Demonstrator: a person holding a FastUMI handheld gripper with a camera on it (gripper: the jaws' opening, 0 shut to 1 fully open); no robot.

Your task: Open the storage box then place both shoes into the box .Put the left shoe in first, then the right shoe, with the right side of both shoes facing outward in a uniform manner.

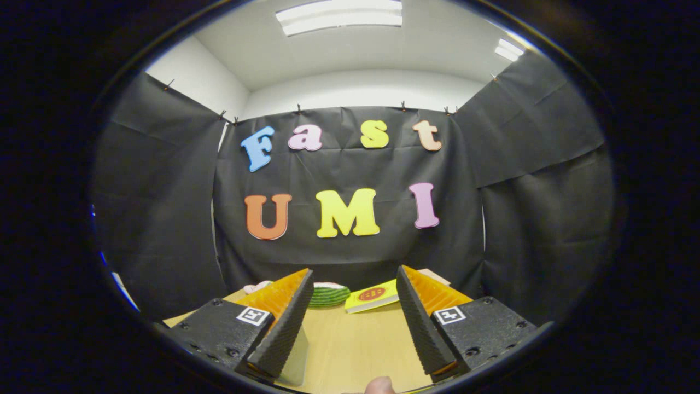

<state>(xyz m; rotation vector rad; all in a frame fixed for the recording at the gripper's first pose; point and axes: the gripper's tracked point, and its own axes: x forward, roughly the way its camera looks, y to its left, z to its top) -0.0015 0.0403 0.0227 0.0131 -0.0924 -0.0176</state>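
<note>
While the gripper [354, 298] is held level above the desk [350, 339], its two fingers [284, 323] stand well apart with nothing between them, so it is released and grasps nothing. Bare pale wood lies in the gap between the fingers. Beyond the fingertips, at the far side of the desk near the black cloth wall [350, 164], lies a green ribbed thing with a white top [327, 294], partly hidden behind the left finger; it may be one of the shoes, but I cannot tell for sure. Just beside it, further behind that same finger, a pale pinkish thing [256, 287] peeks out, too hidden to name. To the right of the green thing lies a flat yellow book or packet [373, 296] with a round red mark on its cover, its far end tucked behind the right finger. A light brown corner [435, 275] shows beyond that finger, possibly the storage box, though too little is seen to be certain. A fingertip [379, 386] of the person shows below the gap. Ceiling lamps [340, 15] glow overhead.
</note>
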